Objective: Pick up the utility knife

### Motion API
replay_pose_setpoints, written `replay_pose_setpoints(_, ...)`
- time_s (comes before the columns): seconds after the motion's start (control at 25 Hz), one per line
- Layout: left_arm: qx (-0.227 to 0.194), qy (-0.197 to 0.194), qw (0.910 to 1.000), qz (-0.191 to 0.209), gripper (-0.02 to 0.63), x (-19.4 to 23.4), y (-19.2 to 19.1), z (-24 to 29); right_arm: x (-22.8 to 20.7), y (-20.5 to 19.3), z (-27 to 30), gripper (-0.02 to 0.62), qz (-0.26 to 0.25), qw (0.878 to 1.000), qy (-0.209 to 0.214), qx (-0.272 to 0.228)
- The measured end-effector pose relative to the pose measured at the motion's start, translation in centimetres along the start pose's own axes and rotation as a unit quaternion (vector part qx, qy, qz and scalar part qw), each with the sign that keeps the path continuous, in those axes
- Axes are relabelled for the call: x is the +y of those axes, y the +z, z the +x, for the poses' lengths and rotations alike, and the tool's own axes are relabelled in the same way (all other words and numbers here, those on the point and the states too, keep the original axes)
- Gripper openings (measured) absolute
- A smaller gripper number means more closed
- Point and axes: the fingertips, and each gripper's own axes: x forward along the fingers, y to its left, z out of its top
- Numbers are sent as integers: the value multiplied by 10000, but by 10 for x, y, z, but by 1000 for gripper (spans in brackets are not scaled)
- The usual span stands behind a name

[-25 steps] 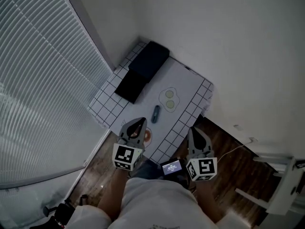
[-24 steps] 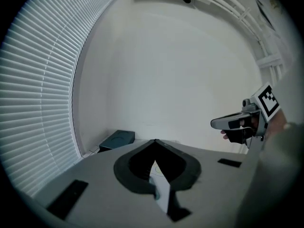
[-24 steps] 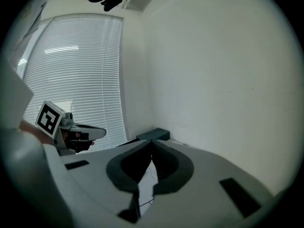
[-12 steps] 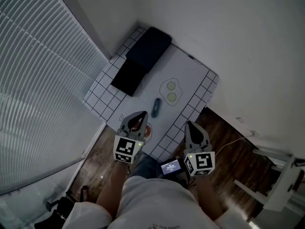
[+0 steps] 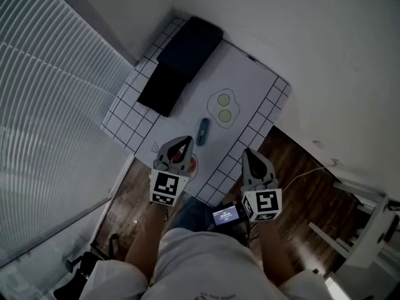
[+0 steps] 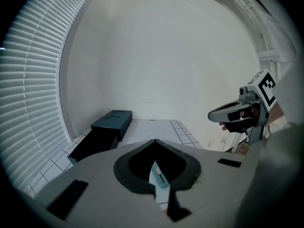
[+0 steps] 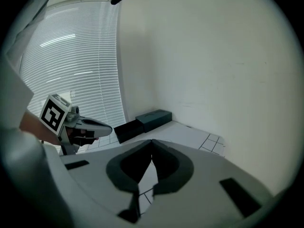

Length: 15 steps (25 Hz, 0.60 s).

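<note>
A small blue utility knife (image 5: 203,132) lies on the white mat (image 5: 250,86) in the middle of the tiled table. In the left gripper view the utility knife (image 6: 159,177) shows through the gap behind my shut jaws, pale blue with a slider. My left gripper (image 5: 185,140) hovers over the table's near edge, just short of the knife, shut and empty. The left gripper's tips (image 6: 154,140) meet in its own view. My right gripper (image 5: 245,152) hangs by the table's near right corner, also shut on nothing, as the right gripper (image 7: 151,141) shows in its own view.
A black box (image 5: 189,47) with a flat black piece (image 5: 160,90) beside it takes the table's far left. Two green discs (image 5: 222,108) sit inside a drawn outline beyond the knife. A round orange thing (image 5: 192,165) lies under the left gripper. Window blinds (image 5: 50,105) stand at left, white furniture (image 5: 369,230) at right.
Both grippers have sunk towards the table's near edge and tilted further down. Their jaws stayed shut. The knife has not moved on the mat.
</note>
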Motion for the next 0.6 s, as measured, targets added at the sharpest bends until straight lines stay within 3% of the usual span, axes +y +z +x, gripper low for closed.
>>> replay_pose_setpoints(0.6, 789, -45, 9968, -65, 7, 2, -63, 41, -14, -32, 24, 6, 37, 9993, -49, 361)
